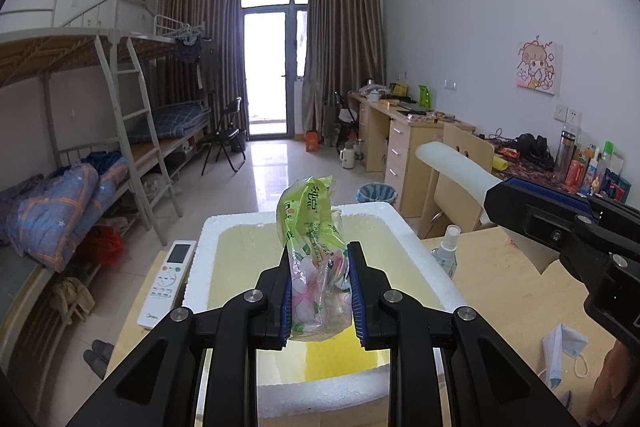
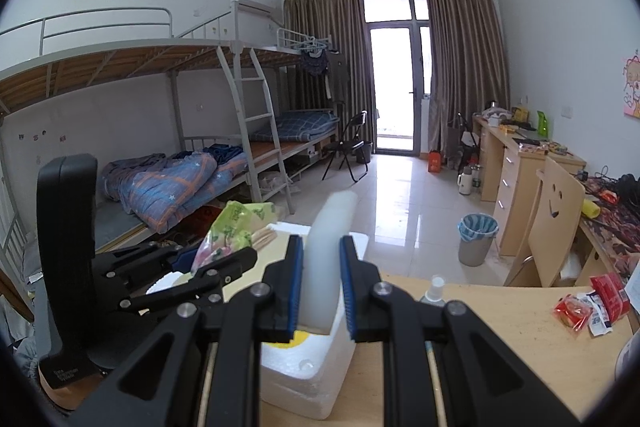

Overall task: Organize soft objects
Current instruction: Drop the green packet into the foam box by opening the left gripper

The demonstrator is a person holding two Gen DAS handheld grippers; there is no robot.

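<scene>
A remote (image 1: 166, 285) and spray bottle (image 1: 446, 253) flanked the foam box (image 1: 416, 247) on the desk (image 1: 512, 291). A crumpled green packet (image 1: 316, 259) stood clamped in the left gripper (image 1: 320, 293) above the box. The right gripper (image 2: 320, 291), angled down, pinched a white foam strip (image 2: 326, 259).

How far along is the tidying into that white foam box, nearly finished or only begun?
Midway at most, by the look of it. Done: a yellow item already lies in the foam box. In hand: the left tool grips a green tissue pack above the box, and the right tool grips a white foam piece at its rim. Left: a face mask on the table, maybe more.
</scene>
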